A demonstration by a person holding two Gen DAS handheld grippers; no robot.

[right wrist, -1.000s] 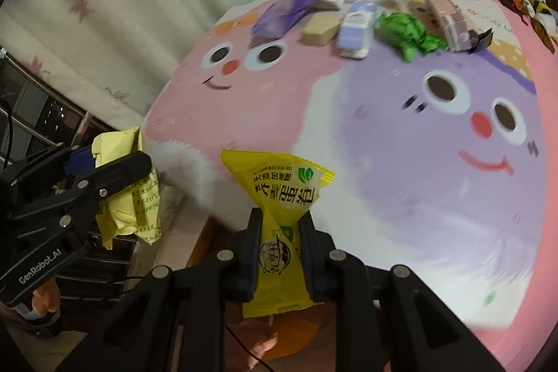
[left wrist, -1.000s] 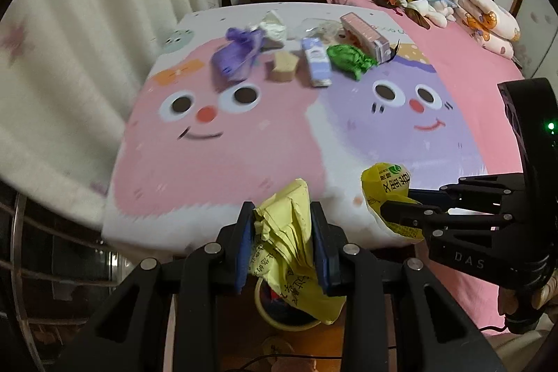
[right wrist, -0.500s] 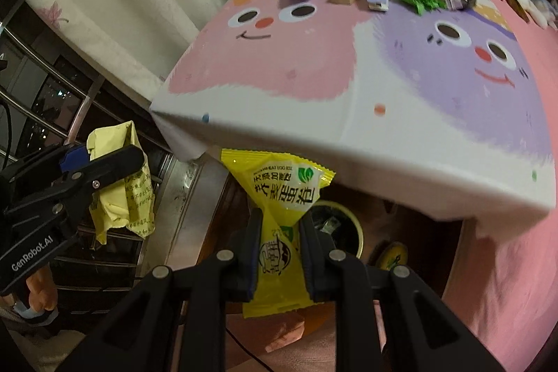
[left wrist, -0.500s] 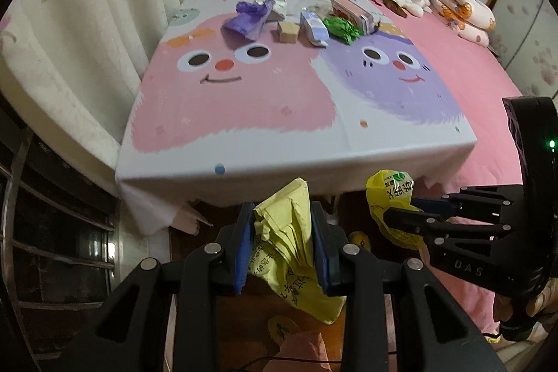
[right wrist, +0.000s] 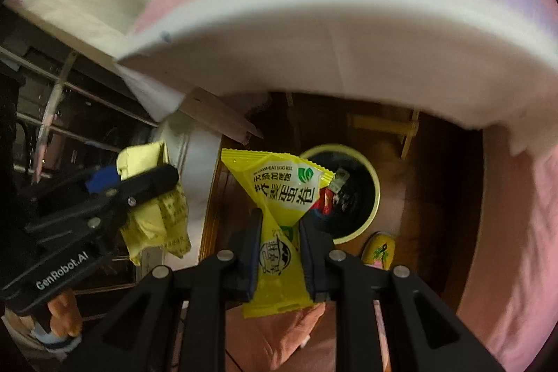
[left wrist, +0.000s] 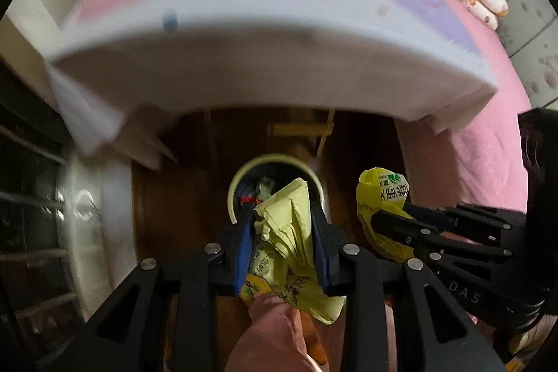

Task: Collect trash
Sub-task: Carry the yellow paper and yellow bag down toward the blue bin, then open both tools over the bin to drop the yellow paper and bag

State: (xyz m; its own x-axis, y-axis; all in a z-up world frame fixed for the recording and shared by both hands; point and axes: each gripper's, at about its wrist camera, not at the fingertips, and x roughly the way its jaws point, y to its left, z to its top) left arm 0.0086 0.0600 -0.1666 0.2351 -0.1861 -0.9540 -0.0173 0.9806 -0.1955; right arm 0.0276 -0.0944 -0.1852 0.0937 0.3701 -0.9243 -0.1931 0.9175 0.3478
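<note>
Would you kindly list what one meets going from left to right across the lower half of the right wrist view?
Left gripper holding the pale yellow wrapper → right gripper holding the bright yellow packet → bin → pink bedding.
</note>
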